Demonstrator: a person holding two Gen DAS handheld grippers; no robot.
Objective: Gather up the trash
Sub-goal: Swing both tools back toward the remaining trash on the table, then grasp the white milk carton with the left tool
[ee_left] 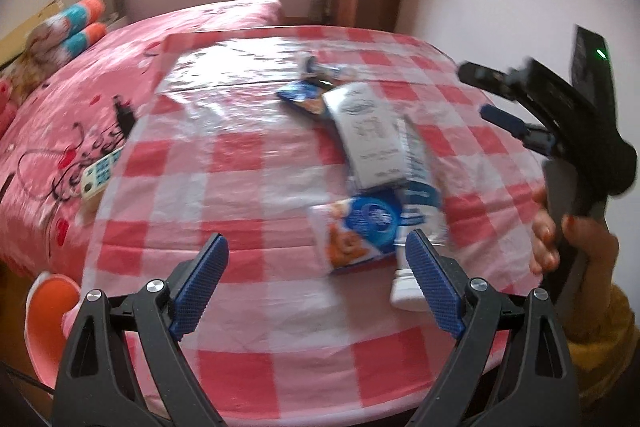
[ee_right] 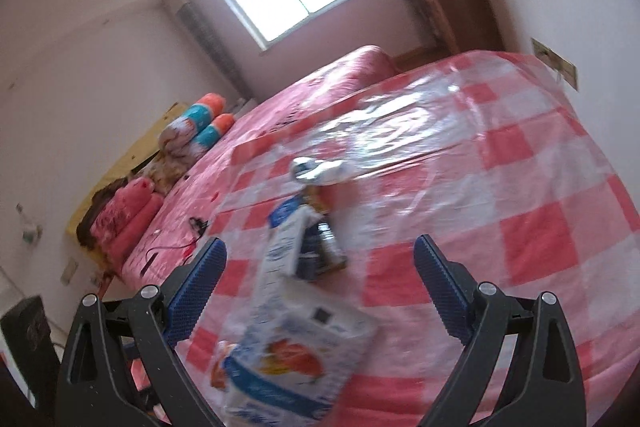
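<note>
Wrappers point(ee_left: 360, 227) on checked tablecloth point(ee_left: 248, 163), both grippers' jaws wide apart

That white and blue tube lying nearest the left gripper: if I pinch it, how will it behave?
The tube looks flattened and creased along its body, so it is probably near empty: light and soft. It may buckle between the open left gripper pads. The capped end seems stiffer. The glossy checked table cover could let it slide.
</note>
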